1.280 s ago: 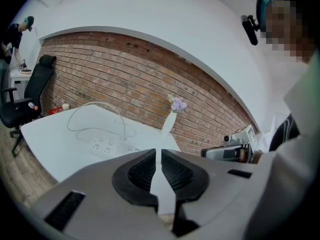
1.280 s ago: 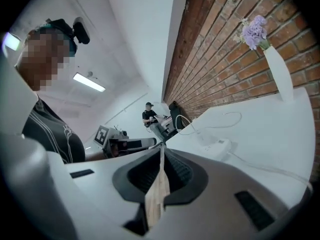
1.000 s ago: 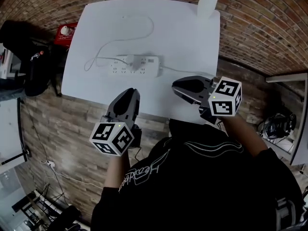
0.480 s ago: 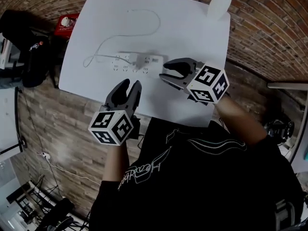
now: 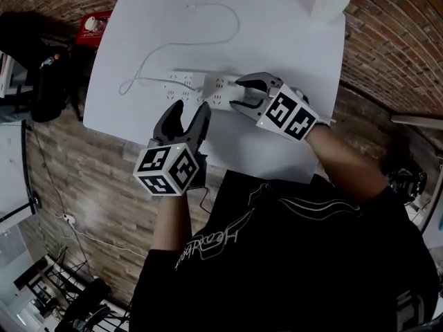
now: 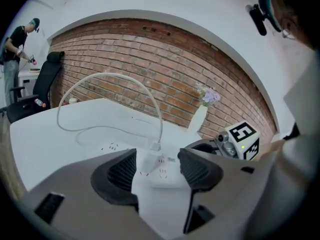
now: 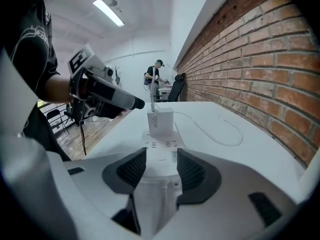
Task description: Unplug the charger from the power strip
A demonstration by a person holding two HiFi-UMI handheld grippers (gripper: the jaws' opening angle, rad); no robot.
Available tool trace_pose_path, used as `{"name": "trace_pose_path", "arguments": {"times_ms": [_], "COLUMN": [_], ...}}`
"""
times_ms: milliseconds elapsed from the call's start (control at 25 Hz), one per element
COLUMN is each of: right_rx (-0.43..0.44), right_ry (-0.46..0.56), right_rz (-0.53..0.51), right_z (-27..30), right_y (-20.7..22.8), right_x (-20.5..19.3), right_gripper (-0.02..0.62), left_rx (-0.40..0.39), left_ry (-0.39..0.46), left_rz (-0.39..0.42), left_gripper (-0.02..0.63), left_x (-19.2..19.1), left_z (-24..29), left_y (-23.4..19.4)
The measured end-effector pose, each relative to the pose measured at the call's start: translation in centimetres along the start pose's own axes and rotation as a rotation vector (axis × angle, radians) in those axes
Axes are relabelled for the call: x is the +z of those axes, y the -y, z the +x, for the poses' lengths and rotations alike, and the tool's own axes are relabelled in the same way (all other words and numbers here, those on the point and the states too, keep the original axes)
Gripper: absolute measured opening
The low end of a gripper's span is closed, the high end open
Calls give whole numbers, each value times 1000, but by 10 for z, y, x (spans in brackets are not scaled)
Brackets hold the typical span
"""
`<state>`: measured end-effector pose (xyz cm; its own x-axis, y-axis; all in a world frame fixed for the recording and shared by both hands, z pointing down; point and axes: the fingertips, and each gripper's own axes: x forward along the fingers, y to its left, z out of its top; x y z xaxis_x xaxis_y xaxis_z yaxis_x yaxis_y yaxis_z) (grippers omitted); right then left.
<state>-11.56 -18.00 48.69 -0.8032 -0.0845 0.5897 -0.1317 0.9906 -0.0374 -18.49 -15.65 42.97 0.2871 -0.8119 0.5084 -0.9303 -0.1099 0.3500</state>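
Now both grippers have dropped from the table [image 5: 277,40] edge to the power strip [image 5: 183,87]: left gripper [image 5: 190,109] faces the still-plugged charger [image 7: 160,120], right gripper [image 5: 238,93] straddles the strip's end, jaws opening, nothing pinched yet. Unplugging looks imminent.

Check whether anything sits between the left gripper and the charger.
Nothing visible does. The charger stands on the power strip straight ahead of the left gripper, whose fingers are opening, gripping nothing. The right gripper, aside, has the strip's end between its opening fingers.
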Motion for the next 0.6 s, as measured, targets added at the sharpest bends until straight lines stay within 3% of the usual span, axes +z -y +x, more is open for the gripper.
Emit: {"name": "trace_pose_path", "arguments": {"times_ms": [400, 600], "right_rx": [2, -16], "right_ry": [44, 102], "right_rz": [-2, 2], "right_z": [11, 9], "right_y": [1, 1], "right_x": [-5, -5], "right_gripper": [178, 178], "left_rx": [79, 76], "left_ry": [-16, -32], "left_rz": [127, 137], "left_gripper": [282, 281], "left_x": [0, -4], "left_z": [29, 40], "left_y": [-12, -12]}}
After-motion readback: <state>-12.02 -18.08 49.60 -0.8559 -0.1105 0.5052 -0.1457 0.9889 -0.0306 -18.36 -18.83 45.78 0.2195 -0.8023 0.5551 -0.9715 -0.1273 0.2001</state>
